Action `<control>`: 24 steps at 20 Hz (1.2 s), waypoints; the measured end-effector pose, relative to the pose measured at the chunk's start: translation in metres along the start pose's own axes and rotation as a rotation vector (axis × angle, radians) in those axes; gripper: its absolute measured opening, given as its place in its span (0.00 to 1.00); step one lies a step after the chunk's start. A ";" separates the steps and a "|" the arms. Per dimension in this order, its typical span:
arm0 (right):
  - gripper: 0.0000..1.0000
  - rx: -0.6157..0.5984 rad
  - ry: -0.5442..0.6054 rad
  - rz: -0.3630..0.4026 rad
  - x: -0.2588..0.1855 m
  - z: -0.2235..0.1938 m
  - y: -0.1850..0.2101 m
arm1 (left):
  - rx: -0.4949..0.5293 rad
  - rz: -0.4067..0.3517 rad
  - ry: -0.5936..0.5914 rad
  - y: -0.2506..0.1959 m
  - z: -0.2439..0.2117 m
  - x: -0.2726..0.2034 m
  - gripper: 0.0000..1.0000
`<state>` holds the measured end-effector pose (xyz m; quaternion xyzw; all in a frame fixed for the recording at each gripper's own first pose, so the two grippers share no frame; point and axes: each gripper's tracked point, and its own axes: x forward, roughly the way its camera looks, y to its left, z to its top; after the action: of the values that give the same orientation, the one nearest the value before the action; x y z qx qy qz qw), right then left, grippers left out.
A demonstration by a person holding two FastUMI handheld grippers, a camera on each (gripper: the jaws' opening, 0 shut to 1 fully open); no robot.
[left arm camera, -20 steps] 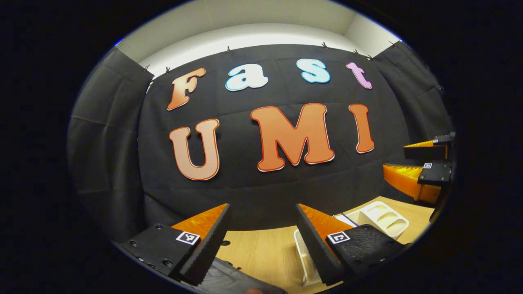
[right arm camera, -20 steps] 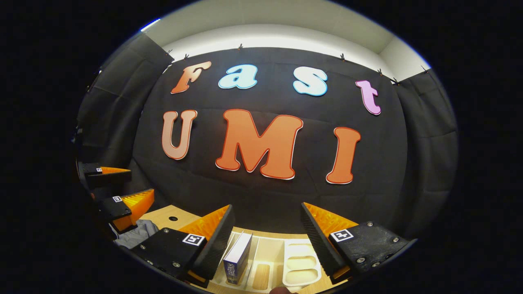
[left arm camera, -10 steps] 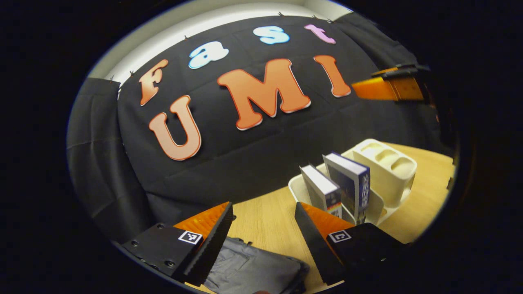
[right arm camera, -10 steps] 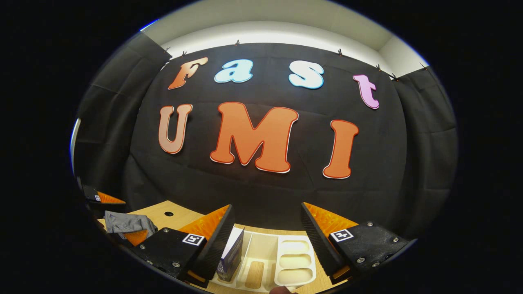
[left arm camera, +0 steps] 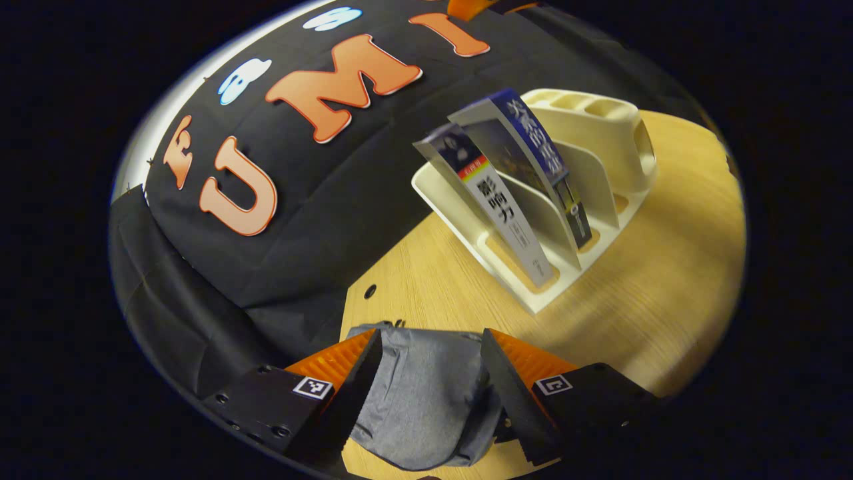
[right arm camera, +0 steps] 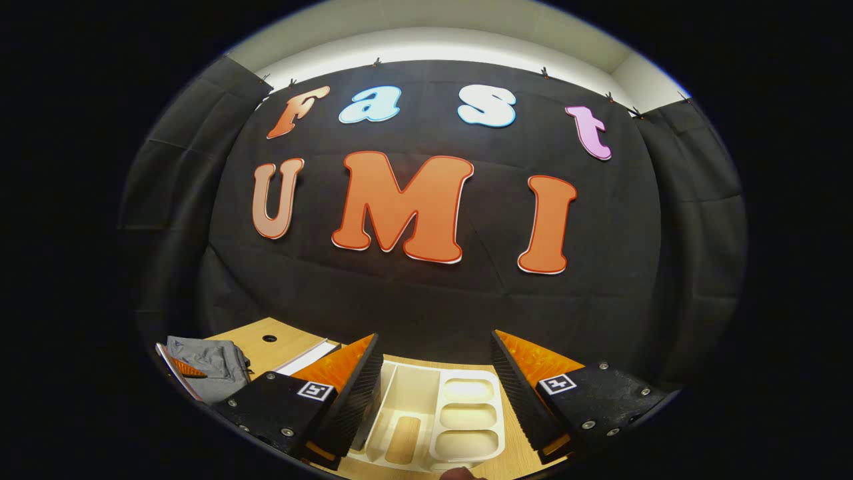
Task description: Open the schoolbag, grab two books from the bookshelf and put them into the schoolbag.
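Note:
A grey schoolbag (left arm camera: pixel 426 400) lies on the wooden table (left arm camera: pixel 666 267), and its zip does not show. My left gripper (left arm camera: pixel 430 337) is open just over the bag, with the cloth showing between its fingers. Beyond it stands a cream bookshelf (left arm camera: pixel 533 297) with two leaning books: a grey-spined one (left arm camera: pixel 496 207) and a blue one (left arm camera: pixel 533 130). My right gripper (right arm camera: pixel 436 340) is open above the same bookshelf (right arm camera: pixel 433 413), with nothing between its fingers. The schoolbag (right arm camera: pixel 206 357) lies far to its left.
The bookshelf has a block of round pen wells (left arm camera: pixel 600 127) at its far end. A small hole (left arm camera: pixel 370 291) marks the table near the black cloth wall. A white book edge (right arm camera: pixel 306 357) shows beside my right gripper's left finger.
The left gripper has tipped downward and swung toward the schoolbag, which now sits between its fingers; the books have come fully into its view. The right gripper has shifted slightly over the bookshelf.

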<state>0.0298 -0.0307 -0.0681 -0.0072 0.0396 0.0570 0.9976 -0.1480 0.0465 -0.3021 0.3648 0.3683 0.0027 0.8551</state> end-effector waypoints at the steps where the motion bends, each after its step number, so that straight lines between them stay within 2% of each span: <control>1: 0.95 0.002 0.005 -0.002 0.000 -0.003 -0.004 | 0.015 0.003 0.031 -0.002 -0.010 0.001 0.94; 7: 0.96 0.004 0.013 0.007 0.006 -0.011 -0.016 | 0.098 0.037 0.152 -0.017 -0.055 0.006 0.91; 12: 0.96 0.006 0.019 0.020 0.005 -0.015 -0.021 | 0.107 0.191 0.211 0.006 -0.075 0.000 0.86; 16: 0.95 0.011 0.028 0.033 0.004 -0.017 -0.019 | 0.098 0.251 0.162 0.029 -0.061 -0.010 0.82; 17: 0.95 0.015 0.031 0.039 0.004 -0.017 -0.017 | 0.089 0.241 0.169 0.034 -0.063 -0.007 0.78; 20: 0.95 0.025 0.056 0.049 0.010 -0.017 -0.006 | 0.035 0.180 0.233 0.038 -0.080 0.015 0.77; 22: 0.96 0.029 0.085 0.064 0.014 -0.019 0.006 | 0.013 0.132 0.245 0.038 -0.087 0.029 0.72; 24: 0.96 0.033 0.101 0.084 0.016 -0.015 0.022 | -0.002 0.073 0.249 0.034 -0.089 0.036 0.62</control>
<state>0.0423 -0.0069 -0.0841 0.0081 0.0911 0.0979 0.9910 -0.1690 0.1365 -0.3439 0.3741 0.4580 0.0795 0.8025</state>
